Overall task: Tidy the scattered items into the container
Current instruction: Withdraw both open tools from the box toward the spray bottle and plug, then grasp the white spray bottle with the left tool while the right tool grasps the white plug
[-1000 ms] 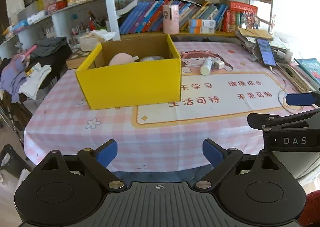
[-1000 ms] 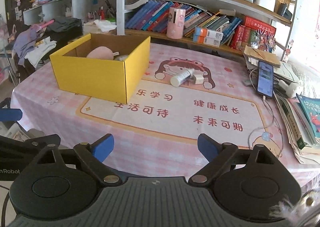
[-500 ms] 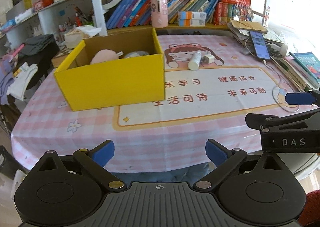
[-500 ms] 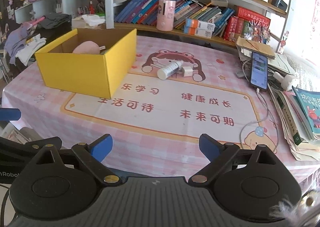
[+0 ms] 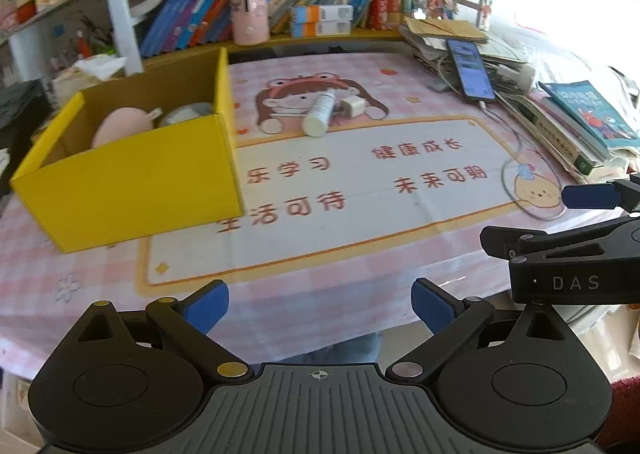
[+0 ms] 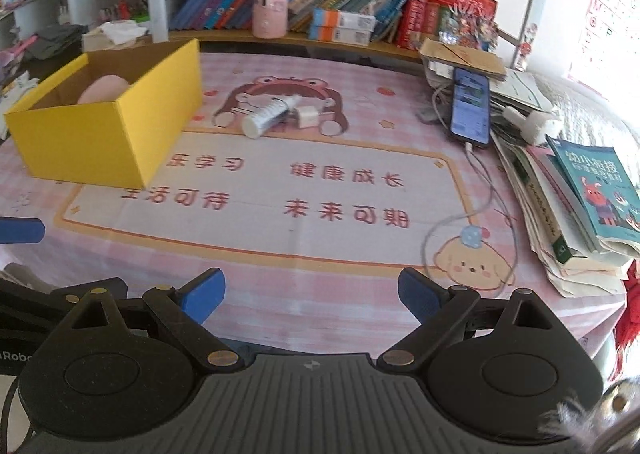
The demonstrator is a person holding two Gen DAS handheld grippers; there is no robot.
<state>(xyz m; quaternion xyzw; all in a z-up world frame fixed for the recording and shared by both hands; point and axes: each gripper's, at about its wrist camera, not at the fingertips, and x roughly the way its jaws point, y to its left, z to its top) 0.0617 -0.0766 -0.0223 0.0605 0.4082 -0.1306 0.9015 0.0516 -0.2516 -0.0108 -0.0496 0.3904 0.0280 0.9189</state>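
Table (image 6: pixel 280 254) nearer; both tools (image 5: pixel 320 308) (image 6: pixel 311 294) wide, empty.

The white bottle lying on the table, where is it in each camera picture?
Left wrist view: the white bottle lies middle-top, on the cartoon girl print, right of the yellow box.
Right wrist view: the white bottle lies upper middle, left of centre, on the same print, right of the yellow box.
Shared landmark: the small white charger just right of the bottle in both views.
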